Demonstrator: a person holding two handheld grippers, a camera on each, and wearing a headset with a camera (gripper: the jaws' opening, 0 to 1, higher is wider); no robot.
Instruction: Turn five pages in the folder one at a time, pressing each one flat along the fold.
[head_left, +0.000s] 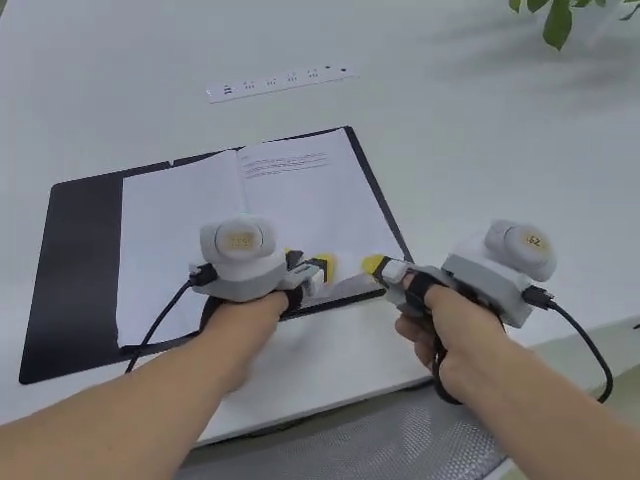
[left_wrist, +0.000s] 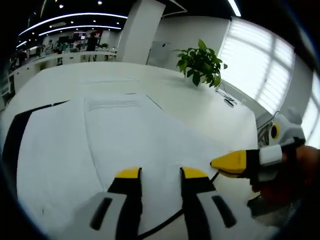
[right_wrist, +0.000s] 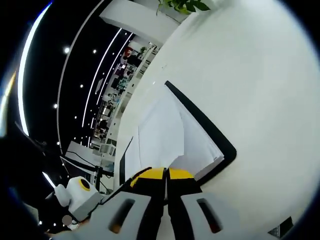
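One folder (head_left: 70, 280) lies open and flat on the white table (head_left: 480, 140), directly ahead of the person, its black cover spread and white sheets on top. The right-hand page (head_left: 300, 195) carries a few printed lines near its top.

Handling, as judged: the sheets look thin, light and limp. They are likely to crease or tear if dragged, and two may lift together. The cover looks stiffer and should lie steady while a page is turned. The best hold appears to be the lower outer corner of the right-hand page, where the edge looks slightly raised off the stack.

Left gripper (head_left: 316, 268): it hovers low over the bottom of the right-hand page. In the left gripper view its jaws stand apart with a moderate gap, with nothing between them and white paper beneath. Contact with the sheet cannot be confirmed.

Right gripper (head_left: 378, 266): its tips sit at the lower outer corner of the page, just beside the left gripper's tips. In the right gripper view the jaws are brought together, with only a thin dark line between them. Whether a sheet is pinched there cannot be told.

Also noted: a power strip (head_left: 280, 82) lies well beyond the folder, and a plant (head_left: 560, 20) stands at the far corner.
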